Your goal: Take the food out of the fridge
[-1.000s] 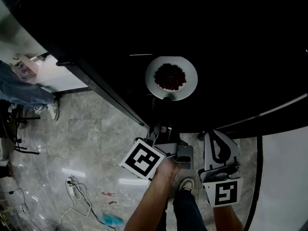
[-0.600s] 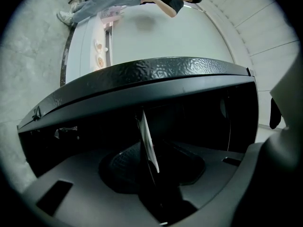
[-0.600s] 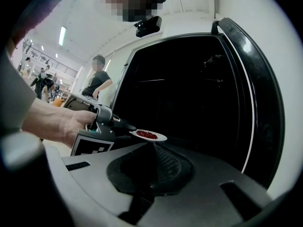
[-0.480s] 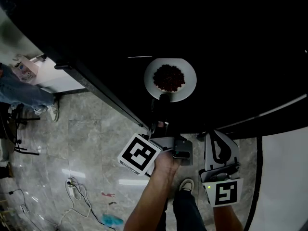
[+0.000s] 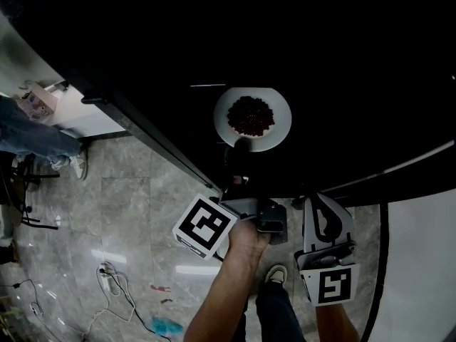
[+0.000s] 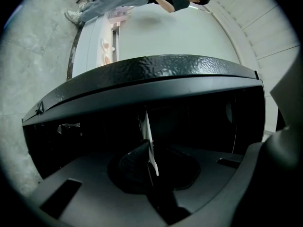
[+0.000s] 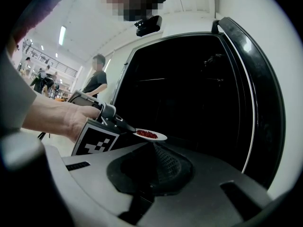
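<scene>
Rolled slightly since a second ago, the left claw (image 5: 241, 148) is closing on the plate (image 5: 279, 128) at its 6 o'clock rim. The plate, carrying red food (image 5: 251, 115), is in the open fridge (image 5: 335, 63). At 5 o'clock, the right claw (image 7: 158, 161) is pressed together and empty.

Found the plate (image 5: 223, 117) inside the fridge (image 5: 356, 63), near its front edge. Left gripper (image 5: 241, 148) reached in over that edge, jaws closing on the plate's near rim. Right gripper (image 5: 318, 201) outside the fridge, farther right. Bystander's legs (image 5: 32, 137) off the fridge's left side.
</scene>
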